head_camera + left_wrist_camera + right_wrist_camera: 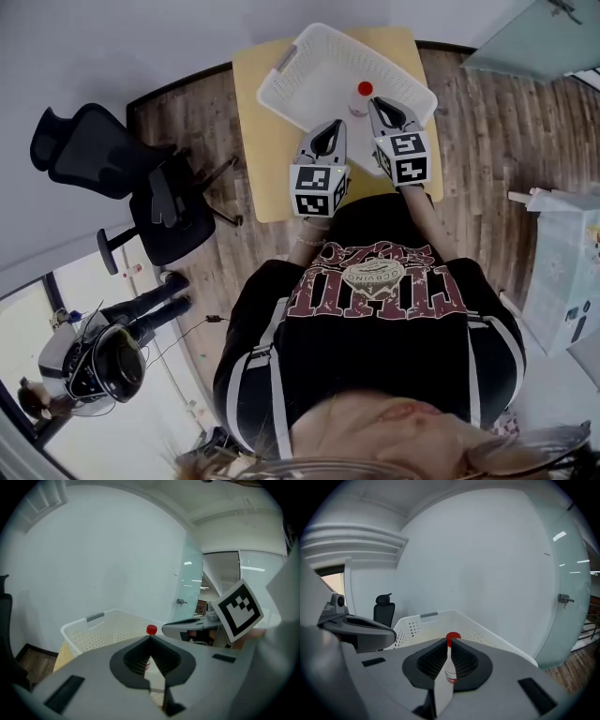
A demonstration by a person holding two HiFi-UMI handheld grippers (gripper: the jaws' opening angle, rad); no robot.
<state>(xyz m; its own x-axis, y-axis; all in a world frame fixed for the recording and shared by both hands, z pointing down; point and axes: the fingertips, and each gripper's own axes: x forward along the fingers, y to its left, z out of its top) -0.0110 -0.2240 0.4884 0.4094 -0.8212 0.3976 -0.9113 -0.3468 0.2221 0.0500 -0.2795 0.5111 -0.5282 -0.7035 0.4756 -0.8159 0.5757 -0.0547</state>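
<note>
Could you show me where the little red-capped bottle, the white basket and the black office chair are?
Red-capped bottle [365, 90]: head view, on its red cap.
White basket [319, 70]: head view, on a bare part of its mesh floor.
Black office chair [94, 150]: head view, on its backrest.

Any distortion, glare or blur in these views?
Head view: heavy fisheye, the wood floor bows, light is even. Left gripper view: dark vignette, bright streaks reflected on the glass door. Right gripper view: same vignette, bottle in focus, similar door reflections at right.
</note>
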